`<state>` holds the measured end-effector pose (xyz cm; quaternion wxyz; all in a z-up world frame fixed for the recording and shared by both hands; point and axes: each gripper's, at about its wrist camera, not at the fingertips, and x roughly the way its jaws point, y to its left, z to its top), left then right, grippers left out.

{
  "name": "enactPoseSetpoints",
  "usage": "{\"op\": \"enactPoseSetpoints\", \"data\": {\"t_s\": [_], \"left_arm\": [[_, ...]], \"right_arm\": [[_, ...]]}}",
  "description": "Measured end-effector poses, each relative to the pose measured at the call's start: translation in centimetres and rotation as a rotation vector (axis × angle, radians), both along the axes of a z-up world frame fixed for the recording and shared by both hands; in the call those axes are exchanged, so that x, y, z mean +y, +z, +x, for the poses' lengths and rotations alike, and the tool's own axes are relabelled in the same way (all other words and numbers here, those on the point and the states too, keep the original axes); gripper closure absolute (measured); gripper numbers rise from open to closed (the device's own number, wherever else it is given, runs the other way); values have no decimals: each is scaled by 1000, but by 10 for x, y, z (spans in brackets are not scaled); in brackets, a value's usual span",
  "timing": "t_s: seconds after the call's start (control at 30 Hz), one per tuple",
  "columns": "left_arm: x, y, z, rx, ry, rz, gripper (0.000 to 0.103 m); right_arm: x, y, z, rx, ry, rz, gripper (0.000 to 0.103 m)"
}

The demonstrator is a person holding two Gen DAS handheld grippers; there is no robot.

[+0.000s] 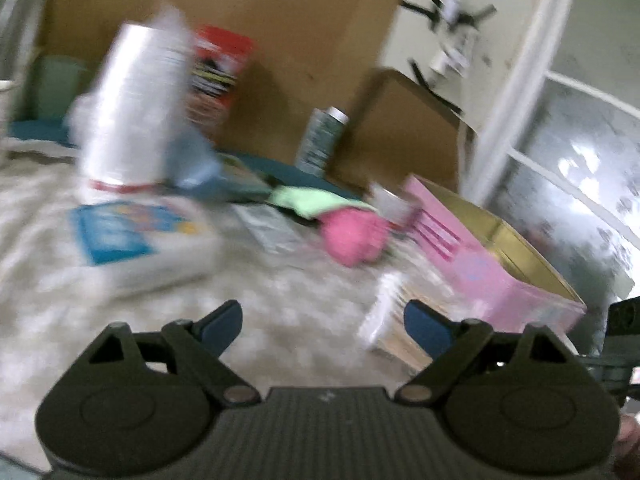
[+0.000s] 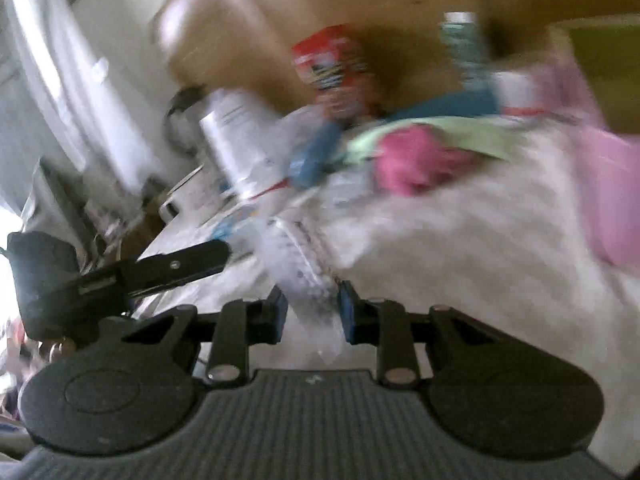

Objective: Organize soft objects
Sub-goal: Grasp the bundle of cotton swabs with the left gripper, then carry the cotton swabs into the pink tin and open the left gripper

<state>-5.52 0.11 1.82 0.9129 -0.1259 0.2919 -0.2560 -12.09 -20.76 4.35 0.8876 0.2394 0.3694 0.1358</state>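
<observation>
Here, right hand-held gripper point(image 2: 312, 312) clenched on a clear plastic packet point(image 2: 304, 276), lifted for sorting | left hand-held gripper point(image 1: 322, 326) released, empty | pink soft cloth point(image 1: 354, 236) far, beside pink box point(image 1: 500, 268), likely its bin.

pink soft bundle point(image 1: 354, 236) | crumpled, on pale cover | touching green cloth point(image 1: 308, 200) | beside pink box point(image 1: 480, 264)
</observation>
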Motion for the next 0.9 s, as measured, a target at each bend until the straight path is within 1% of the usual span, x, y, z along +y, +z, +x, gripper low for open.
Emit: {"op": "enactPoseSetpoints", "data": {"t_s": [0.03,0.07,0.1,0.13,0.2,0.27,0.3,0.33,0.37,0.4,0.43,0.47,0.5,0.53,0.57,0.6,0.67,0.73,0.8,0.83,0.9], "left_arm": [[-10,0,4,13,-25,7,13],[-18,0,6,20,-41,12,13],[-27,1,7,23,-61,18,13],[-35,2,9,25,-77,24,13],[-47,2,12,32,-102,45,13],[-56,3,17,46,-107,59,13],[-59,3,21,53,-113,63,13],[-61,2,25,64,-121,68,14],[-67,-1,29,82,-127,78,22],[-71,-3,32,104,-137,85,33],[-76,-6,35,128,-153,87,40],[-81,-10,39,155,-178,90,53],[-84,-12,37,156,-185,90,54],[-86,-10,32,145,-175,103,55],[-85,-7,26,130,-166,102,56],[-84,-2,22,117,-164,86,56],[-83,14,16,83,-188,33,57],[-92,34,14,28,-228,1,57],[-115,51,14,-39,-277,9,57],[-128,57,16,-63,-300,17,57],[-157,65,23,-88,-350,28,57]], "right_arm": [[-5,2,-6,-4,-46,-53,59],[-6,3,-12,-14,-92,-109,44],[-5,5,-17,-28,-137,-163,41],[-5,7,-23,-46,-153,-194,41],[-1,10,-33,-74,-143,-195,40],[11,11,-28,-84,-111,-190,36],[17,8,-28,-91,-93,-204,35],[23,7,-28,-97,-74,-229,35],[30,6,-24,-96,-58,-252,35],[35,3,-22,-94,-39,-273,35],[38,-1,-15,-89,-20,-288,35],[41,-7,-6,-80,-7,-304,35],[45,-11,3,-75,-4,-322,36],[50,-12,10,-96,6,-351,40],[51,-12,8,-108,19,-373,55],[56,-10,10,-121,6,-410,60],[52,-4,3,-177,-11,-413,60],[34,9,-15,-261,-54,-407,60],[22,26,-28,-339,-128,-431,60],[13,30,-40,-367,-166,-450,60],[0,40,-44,-398,-247,-504,60]]}}
